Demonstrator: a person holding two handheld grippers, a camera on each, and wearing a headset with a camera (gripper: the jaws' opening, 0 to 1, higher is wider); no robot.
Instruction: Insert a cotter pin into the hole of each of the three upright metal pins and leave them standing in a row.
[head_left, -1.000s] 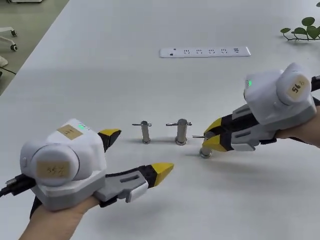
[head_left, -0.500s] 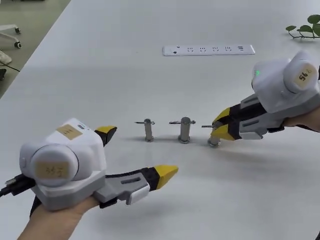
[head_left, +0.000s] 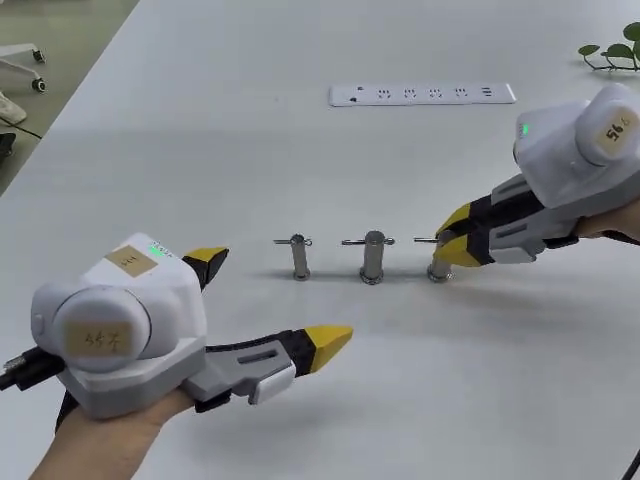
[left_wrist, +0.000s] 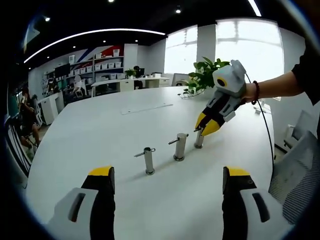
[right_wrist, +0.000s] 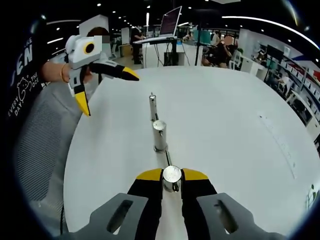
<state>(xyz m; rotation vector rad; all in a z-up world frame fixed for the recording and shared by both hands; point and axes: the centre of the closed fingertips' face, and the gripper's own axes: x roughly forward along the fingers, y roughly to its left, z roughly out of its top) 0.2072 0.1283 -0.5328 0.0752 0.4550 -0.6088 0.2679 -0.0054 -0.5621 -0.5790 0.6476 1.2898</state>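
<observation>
The right hand-held gripper (head_left: 452, 246) was closed narrowly, its yellow-tipped jaws pressed against either side of the right-hand silver metal pin (head_left: 438, 271), a short round-headed cylinder stood upright on the white tabletop (head_left: 200, 150). In the right gripper view the pin's round top (right_wrist: 172, 174) was seen clamped between the two tips. A thin wire cotter pin (head_left: 424, 240) was seen sticking out sideways from its upper part, towards the middle silver metal pin (head_left: 373, 258). That pin and the left-hand silver metal pin (head_left: 300, 259) were stood upright, each crossed near the top by a cotter pin of its own, and the three were set apart in a straight row.

The left hand-held gripper (head_left: 270, 300) was held wide open with nothing between its jaws, low over the near tabletop and well apart from the row.

Bare surface was left all around the pins: a broad strip on the near side and a wider stretch behind, up to the flat white power strip (head_left: 422, 95). The tabletop's left edge was seen far from the row, with floor beyond it, and a green leafy plant (head_left: 612, 55) was placed at the far right.
</observation>
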